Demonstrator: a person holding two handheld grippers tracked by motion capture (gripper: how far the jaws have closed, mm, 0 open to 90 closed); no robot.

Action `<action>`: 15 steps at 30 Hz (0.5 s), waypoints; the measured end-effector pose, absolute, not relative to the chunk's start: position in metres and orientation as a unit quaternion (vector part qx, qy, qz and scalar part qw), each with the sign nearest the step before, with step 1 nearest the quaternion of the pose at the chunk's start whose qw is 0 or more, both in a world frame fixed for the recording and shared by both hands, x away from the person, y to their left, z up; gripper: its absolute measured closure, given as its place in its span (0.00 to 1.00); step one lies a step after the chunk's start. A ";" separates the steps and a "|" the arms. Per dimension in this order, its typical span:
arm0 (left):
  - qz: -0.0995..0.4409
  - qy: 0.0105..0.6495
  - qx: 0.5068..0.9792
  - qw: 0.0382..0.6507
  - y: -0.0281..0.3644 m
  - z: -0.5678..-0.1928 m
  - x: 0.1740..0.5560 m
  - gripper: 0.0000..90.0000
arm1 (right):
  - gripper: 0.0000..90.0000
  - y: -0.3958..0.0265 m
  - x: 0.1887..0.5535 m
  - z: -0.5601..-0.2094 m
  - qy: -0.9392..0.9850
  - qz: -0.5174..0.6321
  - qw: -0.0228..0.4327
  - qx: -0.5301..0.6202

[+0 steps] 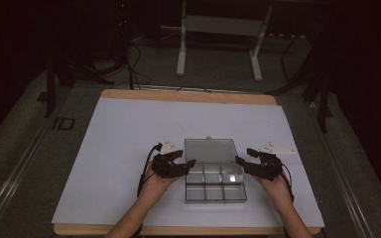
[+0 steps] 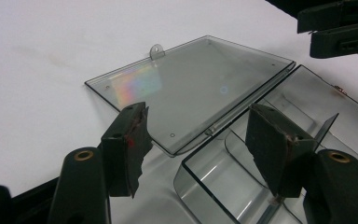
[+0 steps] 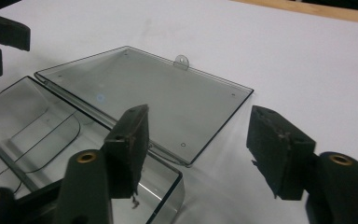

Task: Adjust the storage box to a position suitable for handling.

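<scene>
A clear plastic compartment box (image 1: 216,183) lies open on the white table top (image 1: 124,134), its lid (image 1: 211,149) folded flat behind it. My left gripper (image 1: 191,163) is at the box's left rear corner and my right gripper (image 1: 239,161) at its right rear corner. In the left gripper view, the left gripper (image 2: 198,123) stands open astride the hinge corner, with the lid (image 2: 191,88) and the empty base (image 2: 223,186) below and neither pad touching. The right gripper view shows the right gripper (image 3: 198,130) open over the lid (image 3: 154,93) corner beside the base (image 3: 28,126).
The table's wooden edge (image 1: 188,95) runs along the back. Beyond it stand a white metal frame (image 1: 218,29) and cables (image 1: 131,64) on the dark floor. Bare white surface lies left, right and behind the box.
</scene>
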State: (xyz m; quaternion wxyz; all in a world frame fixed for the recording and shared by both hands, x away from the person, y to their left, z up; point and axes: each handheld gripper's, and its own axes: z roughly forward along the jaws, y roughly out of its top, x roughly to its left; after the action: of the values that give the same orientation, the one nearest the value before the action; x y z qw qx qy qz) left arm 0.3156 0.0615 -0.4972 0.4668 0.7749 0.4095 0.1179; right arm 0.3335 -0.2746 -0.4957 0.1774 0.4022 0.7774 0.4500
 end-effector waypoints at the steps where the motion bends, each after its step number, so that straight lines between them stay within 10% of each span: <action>1: 0.117 0.407 0.775 0.469 0.062 -0.496 0.314 0.44 | 0.39 -0.275 0.333 -0.495 0.776 0.452 0.179 0.401; 15: 0.114 0.378 0.777 0.490 0.075 -0.495 0.301 0.16 | 0.30 -0.296 0.321 -0.492 0.775 0.452 0.189 0.398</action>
State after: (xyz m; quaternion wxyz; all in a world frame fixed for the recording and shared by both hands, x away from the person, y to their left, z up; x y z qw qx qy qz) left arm 0.3012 0.0746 -0.4949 0.4900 0.7770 0.3783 0.1140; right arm 0.3215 -0.2958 -0.4916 0.1893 0.3985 0.7752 0.4521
